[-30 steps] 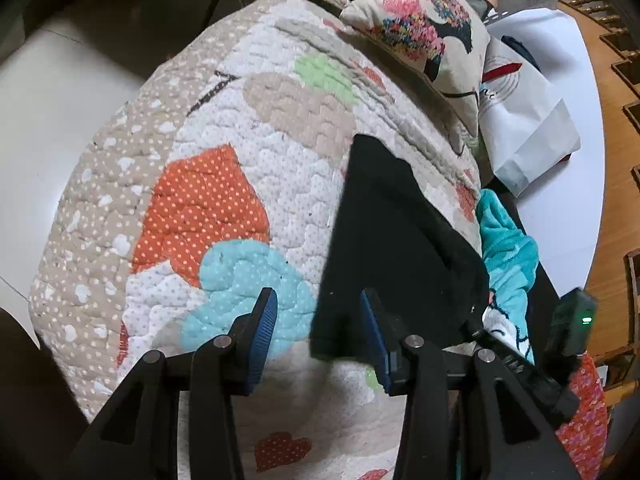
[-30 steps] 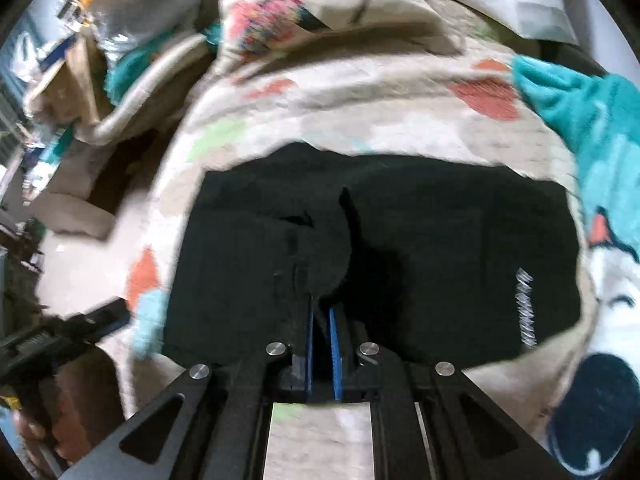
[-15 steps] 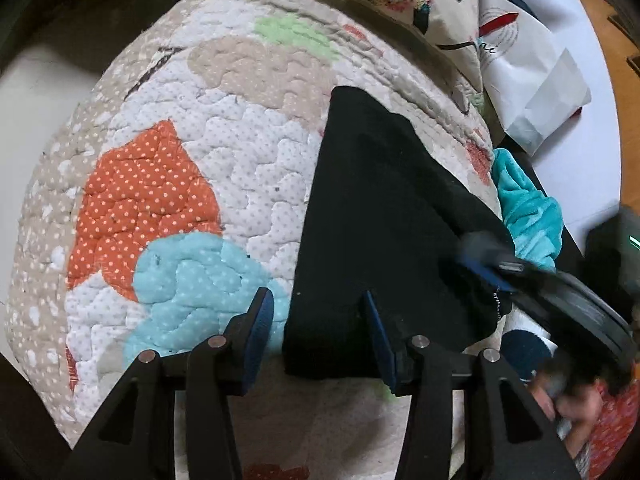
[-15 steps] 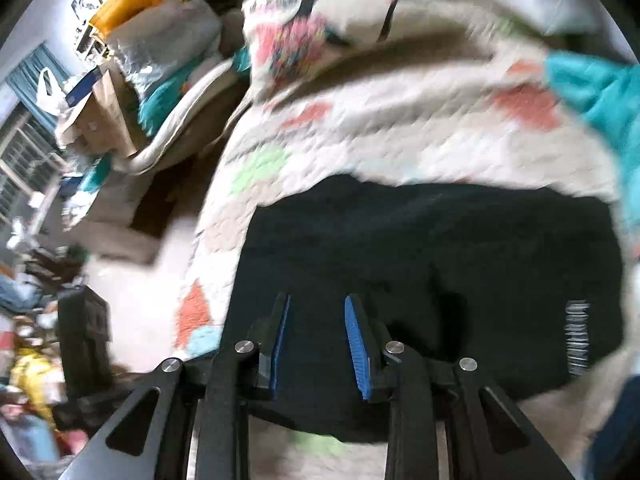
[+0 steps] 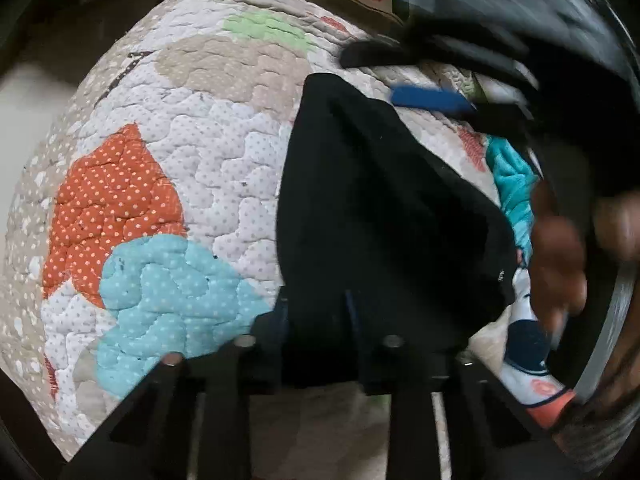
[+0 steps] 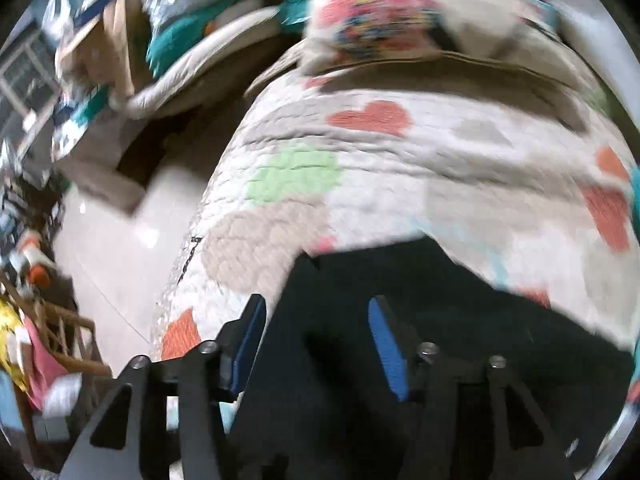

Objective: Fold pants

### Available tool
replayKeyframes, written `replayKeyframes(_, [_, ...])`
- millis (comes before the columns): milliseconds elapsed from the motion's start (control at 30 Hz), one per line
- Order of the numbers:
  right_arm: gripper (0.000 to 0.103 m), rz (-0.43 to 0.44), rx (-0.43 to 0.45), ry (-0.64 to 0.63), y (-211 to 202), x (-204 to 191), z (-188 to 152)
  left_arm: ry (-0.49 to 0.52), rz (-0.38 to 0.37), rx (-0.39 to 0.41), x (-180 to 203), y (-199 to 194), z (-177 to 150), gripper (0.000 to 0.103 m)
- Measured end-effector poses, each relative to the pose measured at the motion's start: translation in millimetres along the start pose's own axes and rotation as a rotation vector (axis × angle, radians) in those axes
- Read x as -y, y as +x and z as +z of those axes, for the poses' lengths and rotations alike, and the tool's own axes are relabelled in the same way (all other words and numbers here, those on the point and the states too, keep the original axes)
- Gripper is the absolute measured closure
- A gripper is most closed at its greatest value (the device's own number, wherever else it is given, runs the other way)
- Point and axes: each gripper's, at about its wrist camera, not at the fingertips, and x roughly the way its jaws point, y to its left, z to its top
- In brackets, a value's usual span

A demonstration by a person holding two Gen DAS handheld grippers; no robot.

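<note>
The black pants (image 5: 384,216) lie folded into a dark slab on a patchwork quilt (image 5: 168,168) with orange, light-blue and green patches, near its right side in the left wrist view. The left gripper (image 5: 316,312) is at the near edge of the pants, its jaws closing with the black fabric between them; the cloth hides the blue pads almost fully, and the fingers appear to pinch that edge. Across the top right of the same view the right gripper (image 5: 432,80) passes as a blurred dark shape with one blue pad showing, above the far corner of the pants, and the person's hand (image 5: 560,252) holding it is a blur at the right edge. In the right wrist view its jaws stand apart and are opening over the pants (image 6: 440,312), both blue pads (image 6: 386,348) bare, nothing clamped. A floral cushion (image 6: 384,12) sits at the quilt's far end, a teal cloth (image 5: 514,184) just beside the pants
</note>
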Motion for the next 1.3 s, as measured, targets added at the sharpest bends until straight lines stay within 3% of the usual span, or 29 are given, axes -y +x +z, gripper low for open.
replayKeyframes(100, [0.046,-0.056,-0.1,-0.059,32,-16,15,-0.009,-0.007,0.001,-3,-2,1,0.089])
replayKeyframes(133, [0.059,-0.093,-0.189,-0.083,46,-17,8,-0.009,-0.006,0.001,-3,-2,1,0.09])
replayKeyframes(167, [0.087,-0.114,-0.238,-0.092,56,-19,5,-0.008,-0.006,0.003,-4,-3,0,0.09])
replayKeyframes(233, [0.09,-0.098,-0.207,-0.101,49,-24,4,-0.013,-0.01,0.006,-9,-8,-2,0.091])
replayKeyframes(433, [0.091,-0.055,-0.175,-0.101,40,-40,7,-0.048,0.008,0.018,-26,-23,0,0.092])
replayKeyframes(600, [0.09,-0.016,-0.165,-0.123,46,-72,16,-0.168,0.0,0.019,-65,-33,12,0.09])
replayKeyframes(733, [0.077,0.04,-0.15,-0.081,40,-64,25,-0.241,-0.071,-0.01,-79,-41,15,0.087])
replayKeyframes(800, [0.064,0.074,-0.062,-0.032,12,-45,32,-0.235,-0.07,0.015,-84,-56,17,0.087])
replayKeyframes(867, [0.061,0.061,0.02,0.05,-21,-12,32,-0.22,-0.055,0.058,-85,-73,20,0.084])
replayKeyframes(1000, [0.061,-0.001,0.122,0.134,-83,50,-9,-0.149,-0.016,0.114,-71,-86,36,0.075])
replayKeyframes(1067, [0.061,0.016,0.136,0.18,-90,63,-30,-0.094,0.011,0.109,-53,-77,47,0.071])
replayKeyframes(1133, [0.063,0.082,0.152,0.229,-90,69,-59,-0.032,0.024,0.078,-30,-66,51,0.07])
replayKeyframes(1200, [0.073,0.189,0.154,0.273,-82,69,-89,0.039,0.047,0.047,-11,-48,53,0.07])
replayKeyframes(1300, [0.074,0.313,0.132,0.341,-56,67,-121,0.086,0.062,0.002,7,-14,60,0.07])
